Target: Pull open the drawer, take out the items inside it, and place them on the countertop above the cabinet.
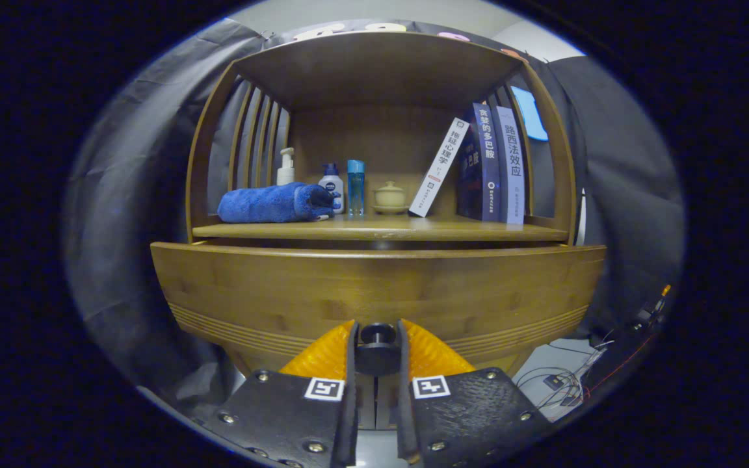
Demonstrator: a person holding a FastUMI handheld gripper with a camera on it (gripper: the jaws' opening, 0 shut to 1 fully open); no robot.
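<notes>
The camera is riding on the gripper (378, 344) and looking forward along its two fingers (329, 357), which are closing on either side of the dark round knob (378, 338) of the drawer (374, 292). It is sitting low and very near the drawer front, facing the wooden cabinet (374, 65) head-on and slightly upward. Beyond the fingers it is taking in the table (381, 229) above the drawer and the shelf roof overhead. The fisheye lens is bending the cabinet's straight edges into curves.
</notes>
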